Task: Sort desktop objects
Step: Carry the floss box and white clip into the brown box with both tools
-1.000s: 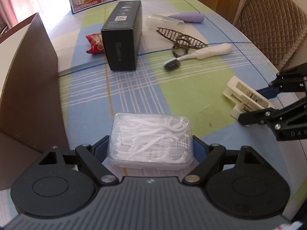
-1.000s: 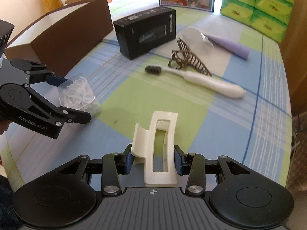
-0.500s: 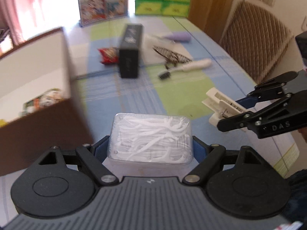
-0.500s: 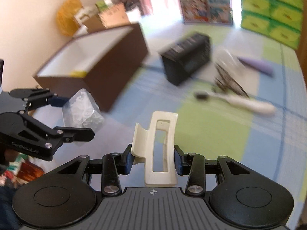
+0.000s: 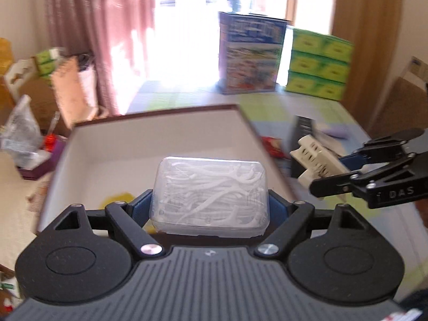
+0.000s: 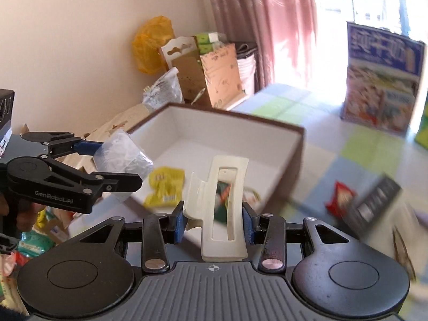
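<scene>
While both grippers hang above the brown storage box (image 5: 149, 144), each one carries a single item: the left gripper (image 5: 210, 206) is clamped on one clear plastic case of floss picks (image 5: 211, 192), its jaws spread wide around the case's two sides, and the right gripper (image 6: 214, 222) is clamped on one cream hair claw clip (image 6: 224, 208), its two blue pads (image 6: 178, 223) pressing the clip's flanks. From the right wrist view the box's white inside holds one yellow packet (image 6: 164, 187) and one greenish packet (image 6: 223, 192) partly hidden behind the clip; whether more lies there cannot be told. On the checked tablecloth (image 6: 347, 155) beside the box lie one red snack packet (image 6: 338, 195) and one black carton (image 6: 374, 200), both blurred. At the table's far end stand one picture-covered box (image 5: 251, 56) and a stack of green tissue packs (image 5: 318, 64), six faces showing.
</scene>
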Motion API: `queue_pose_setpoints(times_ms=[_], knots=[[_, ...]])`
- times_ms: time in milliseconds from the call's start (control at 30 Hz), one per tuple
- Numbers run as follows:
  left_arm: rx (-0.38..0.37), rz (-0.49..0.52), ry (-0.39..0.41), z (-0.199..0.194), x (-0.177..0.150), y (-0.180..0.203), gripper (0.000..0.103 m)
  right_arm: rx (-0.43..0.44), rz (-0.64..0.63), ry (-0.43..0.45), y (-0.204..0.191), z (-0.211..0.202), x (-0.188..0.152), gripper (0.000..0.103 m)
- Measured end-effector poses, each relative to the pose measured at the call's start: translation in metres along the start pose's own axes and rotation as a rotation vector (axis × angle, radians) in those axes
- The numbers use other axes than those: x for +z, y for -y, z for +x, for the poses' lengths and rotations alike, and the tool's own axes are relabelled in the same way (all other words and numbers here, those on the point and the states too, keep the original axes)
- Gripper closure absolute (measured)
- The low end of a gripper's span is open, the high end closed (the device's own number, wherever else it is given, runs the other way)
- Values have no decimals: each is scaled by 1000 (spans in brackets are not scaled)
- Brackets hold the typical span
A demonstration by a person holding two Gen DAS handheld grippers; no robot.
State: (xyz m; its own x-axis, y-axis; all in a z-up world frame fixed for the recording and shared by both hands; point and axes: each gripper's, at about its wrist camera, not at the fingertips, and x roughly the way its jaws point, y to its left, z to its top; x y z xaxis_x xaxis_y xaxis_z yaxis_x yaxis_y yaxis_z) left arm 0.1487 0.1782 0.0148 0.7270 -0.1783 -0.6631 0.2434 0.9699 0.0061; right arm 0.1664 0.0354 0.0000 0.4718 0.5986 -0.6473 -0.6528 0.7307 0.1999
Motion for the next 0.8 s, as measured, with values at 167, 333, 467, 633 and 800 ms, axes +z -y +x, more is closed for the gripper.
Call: queue_pose_setpoints(times_ms=[167, 333, 467, 633, 800], knots=[[71, -10, -9, 25, 23, -55, 19, -60, 1, -39, -5, 56, 28, 64], [101, -3, -56, 66, 43, -100, 19, -123, 25, -91, 1, 107, 46, 64], [98, -10, -119, 106, 55, -121, 19, -152, 69, -143, 11, 144, 54, 64], [81, -16, -202, 152, 61, -138, 19, -203, 88, -205, 18, 177, 54, 64], [91, -14, -288, 193, 52, -148, 19, -265, 77, -242, 25, 193, 52, 64]])
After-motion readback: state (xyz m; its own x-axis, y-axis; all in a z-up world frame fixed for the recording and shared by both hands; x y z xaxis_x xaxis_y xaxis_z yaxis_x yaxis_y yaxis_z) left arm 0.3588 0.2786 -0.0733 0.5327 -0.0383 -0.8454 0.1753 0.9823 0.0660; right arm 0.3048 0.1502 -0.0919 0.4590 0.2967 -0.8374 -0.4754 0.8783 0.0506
